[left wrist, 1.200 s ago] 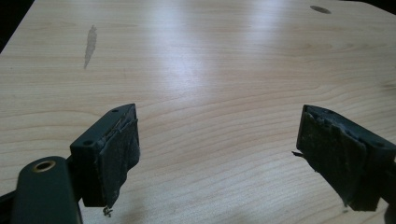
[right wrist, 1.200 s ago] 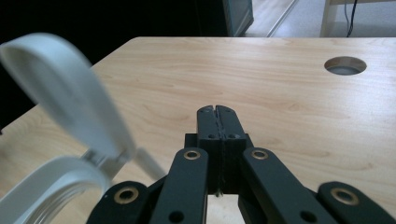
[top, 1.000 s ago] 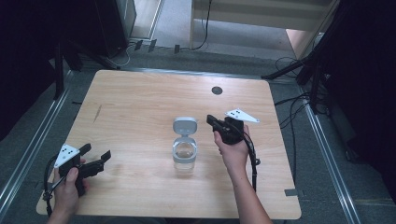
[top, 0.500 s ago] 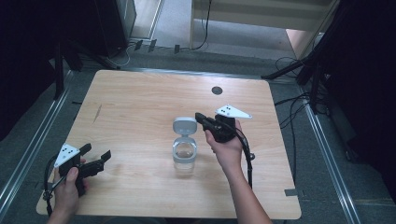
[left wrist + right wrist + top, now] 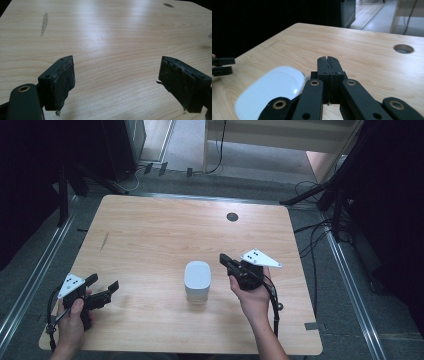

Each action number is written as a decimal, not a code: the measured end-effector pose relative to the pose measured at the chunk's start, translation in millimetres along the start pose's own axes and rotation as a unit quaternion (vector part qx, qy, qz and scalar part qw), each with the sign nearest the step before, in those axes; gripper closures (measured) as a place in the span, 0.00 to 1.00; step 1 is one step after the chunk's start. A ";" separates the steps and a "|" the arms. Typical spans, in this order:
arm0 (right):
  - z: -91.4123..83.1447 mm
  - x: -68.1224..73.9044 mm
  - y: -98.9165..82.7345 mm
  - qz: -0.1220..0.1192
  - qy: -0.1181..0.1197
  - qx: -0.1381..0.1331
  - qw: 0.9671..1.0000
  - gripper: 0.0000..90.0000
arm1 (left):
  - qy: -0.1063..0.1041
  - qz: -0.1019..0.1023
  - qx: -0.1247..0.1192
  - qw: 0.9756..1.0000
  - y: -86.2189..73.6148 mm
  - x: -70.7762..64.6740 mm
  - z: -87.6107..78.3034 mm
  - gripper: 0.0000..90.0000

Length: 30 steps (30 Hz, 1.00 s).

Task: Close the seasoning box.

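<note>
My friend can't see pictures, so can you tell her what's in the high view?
A small clear container with a closed white lid stands in the middle of a wooden table. The right gripper, held in a hand and shut on nothing, sits just beside it. The left gripper, jaws open, is held near the table's near left corner.
</note>
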State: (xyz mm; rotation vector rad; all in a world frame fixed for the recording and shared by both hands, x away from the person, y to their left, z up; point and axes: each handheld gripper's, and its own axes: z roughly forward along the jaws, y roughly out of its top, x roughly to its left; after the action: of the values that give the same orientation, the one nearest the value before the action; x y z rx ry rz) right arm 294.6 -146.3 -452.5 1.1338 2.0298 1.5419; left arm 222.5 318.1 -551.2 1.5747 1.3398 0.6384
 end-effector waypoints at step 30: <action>-94.6 -84.0 -91.5 0.005 -0.125 0.005 0.992 0.26 | 0.001 0.000 0.004 1.000 0.2 -0.3 0.2 0.15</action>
State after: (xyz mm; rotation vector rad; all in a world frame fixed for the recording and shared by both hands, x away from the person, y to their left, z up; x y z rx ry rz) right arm 246.6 -279.0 -519.5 1.2721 1.8700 1.3211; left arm 222.7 317.8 -551.1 1.5799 1.3456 0.6366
